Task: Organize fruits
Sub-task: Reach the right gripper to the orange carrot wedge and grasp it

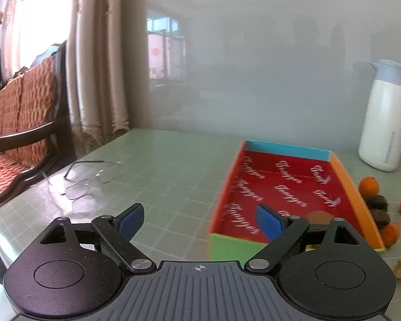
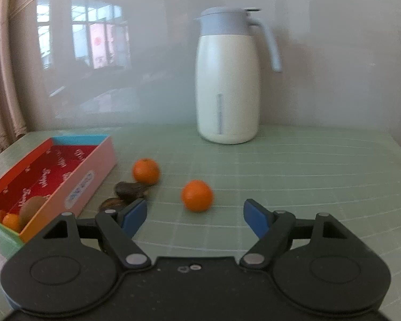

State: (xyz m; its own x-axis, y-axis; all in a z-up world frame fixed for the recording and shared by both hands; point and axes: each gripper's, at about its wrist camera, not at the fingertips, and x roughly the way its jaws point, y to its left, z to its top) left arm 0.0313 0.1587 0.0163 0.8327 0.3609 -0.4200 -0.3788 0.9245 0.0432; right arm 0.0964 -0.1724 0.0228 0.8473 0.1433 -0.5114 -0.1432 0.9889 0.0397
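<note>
A shallow box (image 1: 344, 182) with a red printed floor and coloured walls lies on the green table; the right wrist view shows the box (image 2: 91, 176) at the left with a kiwi (image 2: 33, 206) and small oranges (image 2: 10, 220) inside. Two oranges (image 2: 146, 170) (image 2: 197, 195) and dark brown fruits (image 2: 129, 190) lie on the table right of the box. My right gripper (image 2: 195, 218) is open, just short of the nearer orange. My left gripper (image 1: 200, 220) is open over the table at the box's near left corner, holding nothing. Oranges (image 1: 369, 186) and dark fruits (image 1: 377, 203) also lie beyond the box's right wall.
A white thermos jug (image 2: 227, 85) with a grey lid stands at the back against the glossy wall. A pair of glasses (image 1: 93, 176) lies on the table's left part. A wooden chair (image 1: 26, 123) with a patterned cushion and a curtain stand past the left edge.
</note>
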